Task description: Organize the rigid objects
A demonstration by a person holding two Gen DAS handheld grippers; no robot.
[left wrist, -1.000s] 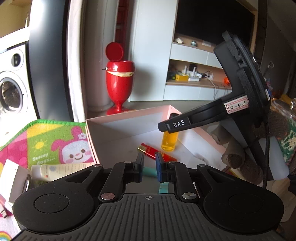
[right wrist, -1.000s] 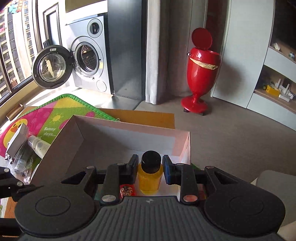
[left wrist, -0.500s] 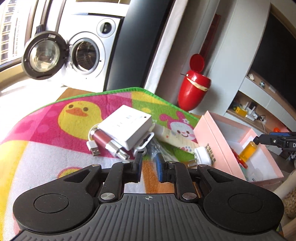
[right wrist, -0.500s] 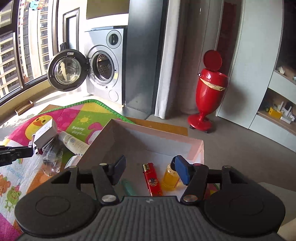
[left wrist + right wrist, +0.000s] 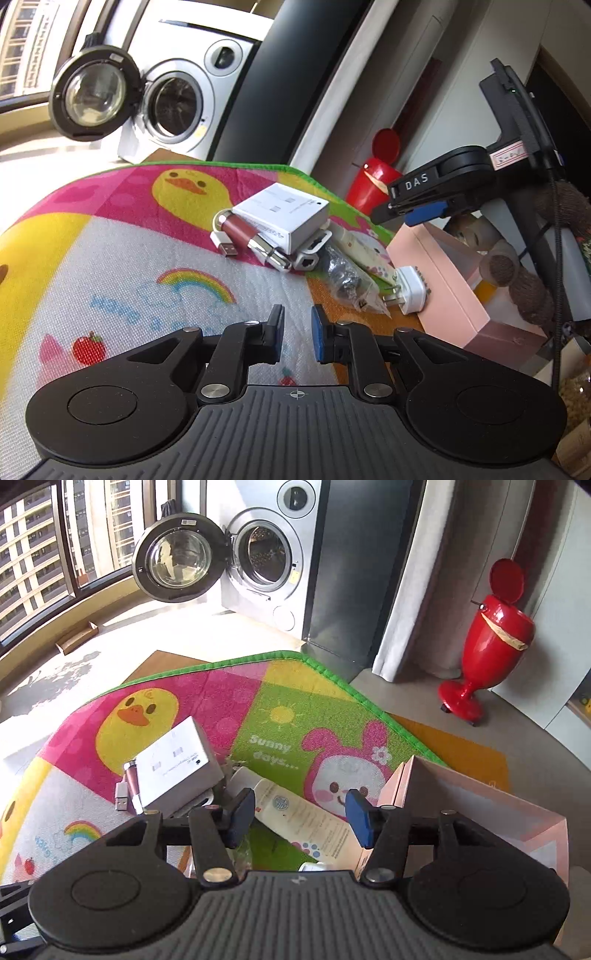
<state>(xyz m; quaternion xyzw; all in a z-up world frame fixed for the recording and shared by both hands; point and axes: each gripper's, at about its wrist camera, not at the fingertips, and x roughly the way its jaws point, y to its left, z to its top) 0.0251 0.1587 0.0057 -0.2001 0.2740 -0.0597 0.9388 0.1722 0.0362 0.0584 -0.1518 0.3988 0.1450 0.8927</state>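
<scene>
"DAS" on right tool (image 5: 417,212); "Sunny days..." on play mat (image 5: 280,716).

Left wrist: low over the mat (image 5: 110,258), facing the washer (image 5: 173,107), box (image 5: 284,214) near.
Right wrist: higher, angled down.
Shared: mat, box, washer, bin (image 5: 491,635).

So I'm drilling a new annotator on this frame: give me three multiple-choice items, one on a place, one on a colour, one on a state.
1. The white cardboard box lies:
A on the colourful play mat
B inside the pink box
C in the washer

2. The pedal bin is:
A blue
B red
C white

3. The washing machine door is:
A shut
B missing
C open

Answers: 1 A, it sits in the pile on the mat. 2 B, glossy red body and lid. 3 C, it is swung aside and the drum shows.
</scene>
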